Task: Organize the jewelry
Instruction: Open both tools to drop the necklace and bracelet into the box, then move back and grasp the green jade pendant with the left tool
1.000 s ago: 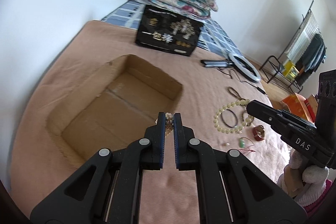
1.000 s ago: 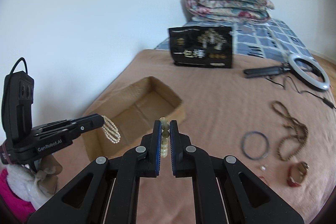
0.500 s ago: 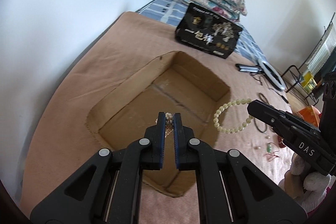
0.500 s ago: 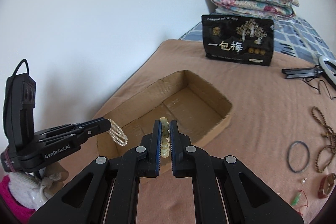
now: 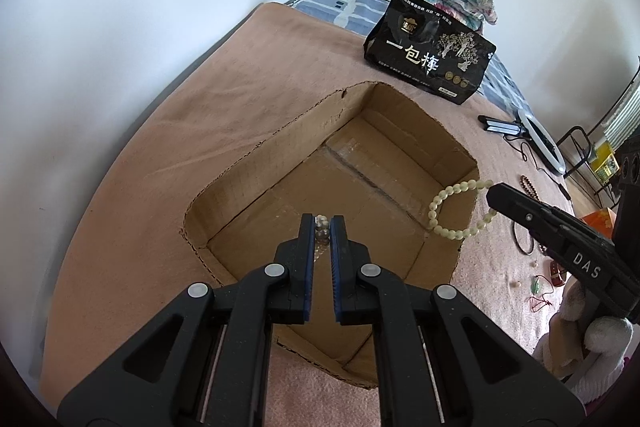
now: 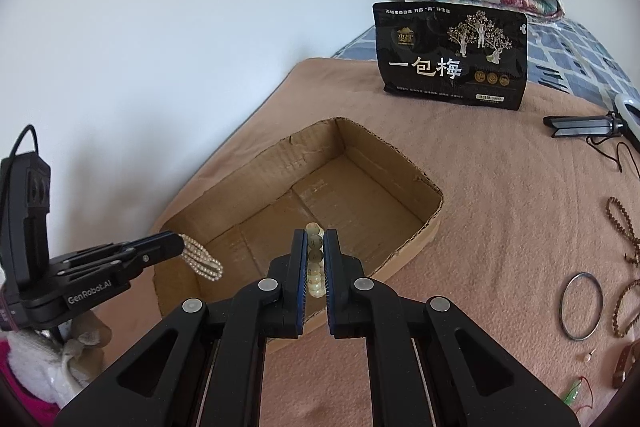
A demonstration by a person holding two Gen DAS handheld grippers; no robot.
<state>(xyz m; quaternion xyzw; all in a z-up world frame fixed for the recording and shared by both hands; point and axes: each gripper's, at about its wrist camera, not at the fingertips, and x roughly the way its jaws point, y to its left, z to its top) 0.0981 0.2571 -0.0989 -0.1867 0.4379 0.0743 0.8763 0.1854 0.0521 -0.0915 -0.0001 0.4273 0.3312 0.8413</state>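
Two bracelets carried, none boxed yet.
Your left gripper pinches the pearl strand, right gripper the pale bead bracelet; empty cardboard box beneath fingers, more jewelry right.

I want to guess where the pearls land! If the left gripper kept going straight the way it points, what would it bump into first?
Probably the bare bottom of the cardboard box. The left gripper, shut on a pearl bracelet, points down into it.

Both grippers are matte black plastic with triangular cut-outs, silver round rivets at the joints and blue-edged finger pads. The left gripper reads "GenRobot.AI" (a black cable loops from its camera block); the right gripper reads "DAS".
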